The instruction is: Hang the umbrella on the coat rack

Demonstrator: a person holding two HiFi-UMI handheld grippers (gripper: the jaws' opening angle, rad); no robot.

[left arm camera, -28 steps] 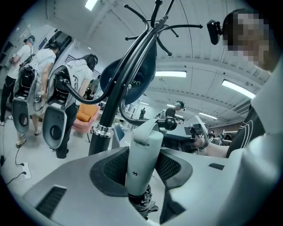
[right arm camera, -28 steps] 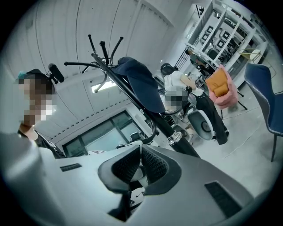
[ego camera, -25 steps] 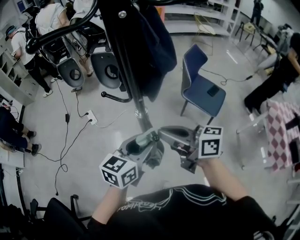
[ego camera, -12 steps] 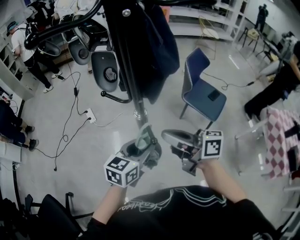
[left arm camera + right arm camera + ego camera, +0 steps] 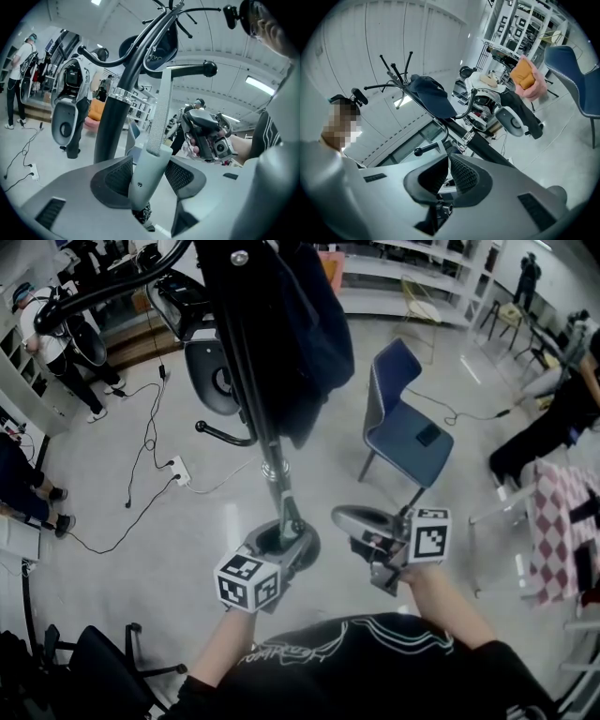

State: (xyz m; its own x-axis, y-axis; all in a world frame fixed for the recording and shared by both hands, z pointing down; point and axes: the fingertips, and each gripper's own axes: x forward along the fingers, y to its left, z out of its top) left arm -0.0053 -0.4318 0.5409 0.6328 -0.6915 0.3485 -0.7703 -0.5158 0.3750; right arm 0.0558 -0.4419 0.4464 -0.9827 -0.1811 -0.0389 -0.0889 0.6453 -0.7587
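Note:
The umbrella's grey-green handle point(image 5: 147, 173) stands upright between the jaws of my left gripper point(image 5: 149, 176), whose jaws are opening around it. Its grey strap point(image 5: 160, 108) runs straight up to a black peg point(image 5: 192, 70) on the coat rack's pole point(image 5: 112, 122). A bit of the patterned canopy point(image 5: 140, 215) shows below the handle. In the head view the left gripper point(image 5: 281, 545) sits at the foot of the pole point(image 5: 253, 381), with the strap point(image 5: 284, 501) rising alongside it. My right gripper point(image 5: 342, 517) hovers just to the right, shut and empty point(image 5: 446, 176).
A dark jacket point(image 5: 309, 334) hangs on the rack and a dark cap point(image 5: 431, 96) sits on an upper hook. A blue chair point(image 5: 403, 418) stands to the right. A power strip with cables point(image 5: 178, 474) lies on the floor at left. People stand at both sides.
Both grippers have sunk a little. The handle, earlier lying tilted in the left jaws, now stands upright with its strap drawn straight up the pole.

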